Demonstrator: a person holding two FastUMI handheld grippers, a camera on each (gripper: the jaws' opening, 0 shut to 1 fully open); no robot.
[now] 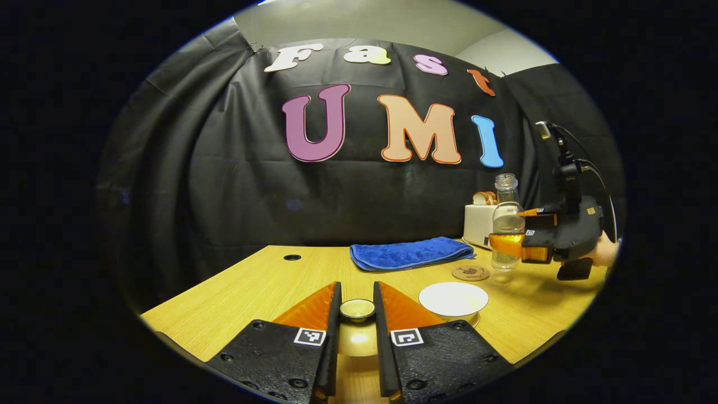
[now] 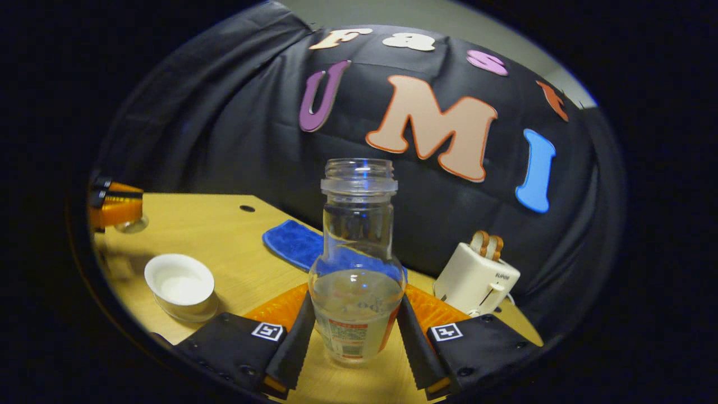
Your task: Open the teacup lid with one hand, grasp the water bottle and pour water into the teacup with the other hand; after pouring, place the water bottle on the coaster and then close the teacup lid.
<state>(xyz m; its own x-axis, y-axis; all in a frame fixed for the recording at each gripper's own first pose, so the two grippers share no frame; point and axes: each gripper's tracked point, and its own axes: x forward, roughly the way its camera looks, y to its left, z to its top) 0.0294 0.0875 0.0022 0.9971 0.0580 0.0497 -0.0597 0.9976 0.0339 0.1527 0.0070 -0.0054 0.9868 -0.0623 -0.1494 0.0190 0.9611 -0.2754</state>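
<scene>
- My left gripper, bottom centre of the left gripper view, pinches the small teacup lid by its knob between nearly closed fingers.
- The open white teacup sits lower right on the wooden table.
- At right, my right gripper clamps the uncapped water bottle, lifted beside the round coaster.
- In the right gripper view, both fingers press the bottle's lower body, bottom centre.

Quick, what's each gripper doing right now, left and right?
Left gripper: closed on the lid, held up off the teacup.
Right gripper: closed on the bottle, upright.
</scene>
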